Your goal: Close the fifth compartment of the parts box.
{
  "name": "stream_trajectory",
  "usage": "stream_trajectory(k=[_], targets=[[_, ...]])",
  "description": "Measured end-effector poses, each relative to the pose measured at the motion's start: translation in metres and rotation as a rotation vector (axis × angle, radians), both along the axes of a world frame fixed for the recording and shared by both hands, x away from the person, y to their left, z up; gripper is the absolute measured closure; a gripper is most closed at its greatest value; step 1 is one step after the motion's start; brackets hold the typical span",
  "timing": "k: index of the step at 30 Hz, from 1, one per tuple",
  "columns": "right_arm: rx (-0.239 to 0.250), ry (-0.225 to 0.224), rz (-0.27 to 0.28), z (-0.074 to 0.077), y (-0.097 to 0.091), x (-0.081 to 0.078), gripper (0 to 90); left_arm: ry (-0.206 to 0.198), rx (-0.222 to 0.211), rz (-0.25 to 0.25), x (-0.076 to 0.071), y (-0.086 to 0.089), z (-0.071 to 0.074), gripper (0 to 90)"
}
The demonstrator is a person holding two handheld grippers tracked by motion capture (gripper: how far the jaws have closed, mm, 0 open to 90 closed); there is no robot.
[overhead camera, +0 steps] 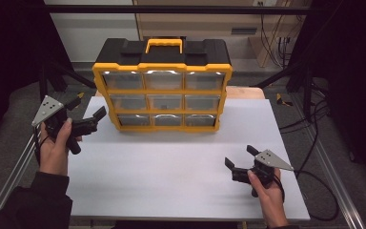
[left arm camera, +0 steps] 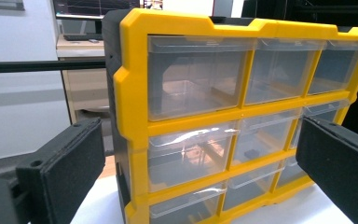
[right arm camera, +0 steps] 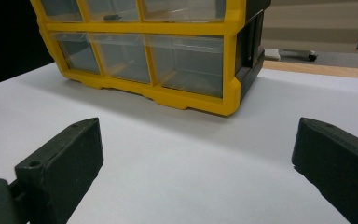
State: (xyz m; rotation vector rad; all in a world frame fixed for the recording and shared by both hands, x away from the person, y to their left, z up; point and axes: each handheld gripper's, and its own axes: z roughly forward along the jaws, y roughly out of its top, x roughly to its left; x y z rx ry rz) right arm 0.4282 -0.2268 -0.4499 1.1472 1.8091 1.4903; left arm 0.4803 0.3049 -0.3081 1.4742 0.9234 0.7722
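A yellow and black organiser cabinet [overhead camera: 162, 90] with nine clear drawers and a yellow top handle [overhead camera: 164, 45] stands at the back middle of the white table [overhead camera: 171, 176]. All drawers look closed. A small dark item [left arm camera: 251, 153] lies in the centre drawer of the middle row, also seen as the small dark item [right arm camera: 112, 17] in the right gripper view. My left gripper [overhead camera: 87, 108] is open, held near the cabinet's lower left corner and facing the cabinet [left arm camera: 133, 93]. My right gripper [overhead camera: 240, 156] is open low over the table's front right, well short of the cabinet [right arm camera: 191, 95].
Metal rails [overhead camera: 14, 171] run along both sides of the table. Cables [overhead camera: 314, 119] lie on the floor at the right. A wooden board edge [overhead camera: 245, 90] shows behind the table. Open white surface lies between the cabinet and the front edge.
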Motion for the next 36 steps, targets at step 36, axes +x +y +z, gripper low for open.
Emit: stream_trajectory(k=[36], targets=[[-0.006, 0.001, 0.002, -0.001, 0.0, 0.0, 2.3, -0.014, -0.019, -0.03, -0.018, 0.029, -0.032, 1.3]])
